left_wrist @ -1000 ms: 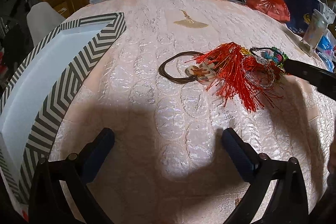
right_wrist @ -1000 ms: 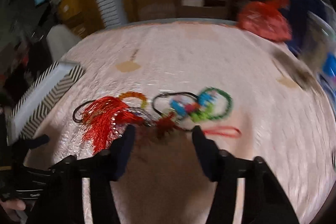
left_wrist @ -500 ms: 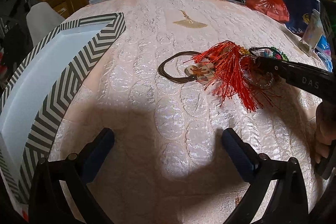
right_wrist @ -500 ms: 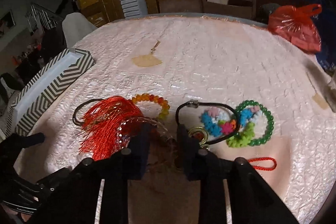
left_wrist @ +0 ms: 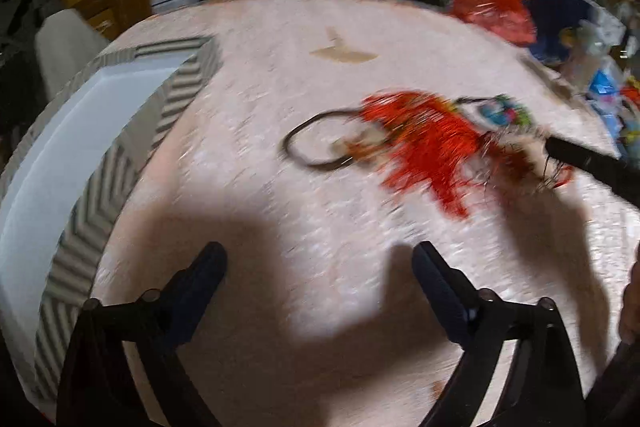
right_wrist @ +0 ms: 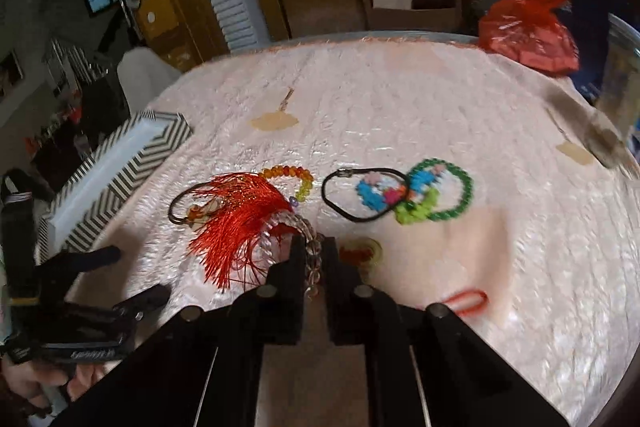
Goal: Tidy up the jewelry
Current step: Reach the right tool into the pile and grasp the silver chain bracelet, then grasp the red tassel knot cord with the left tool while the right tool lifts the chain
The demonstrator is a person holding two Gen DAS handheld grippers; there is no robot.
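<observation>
The clear bead bracelet (right_wrist: 310,255) sits low in the middle of the right wrist view, and the right hand-held gripper (right_wrist: 313,247) has just been closing and is now clenched on it, beads showing between the pads. The red tassel (right_wrist: 240,223) lies touching the bracelet to its left, over a dark hair tie (right_wrist: 180,203), with an amber bead bracelet (right_wrist: 288,175) just above. To the right lie a black cord (right_wrist: 360,195), a colourful bracelet (right_wrist: 384,191), a green bead ring (right_wrist: 448,187) and a red loop (right_wrist: 468,301) lower right. The chevron box (right_wrist: 112,179) at the left edge looks empty (only part shows), so nearly all the sorting seems left. The left hand-held gripper (left_wrist: 320,263) hangs spread wide over bare worktop (left_wrist: 320,75), grasping nothing.
</observation>
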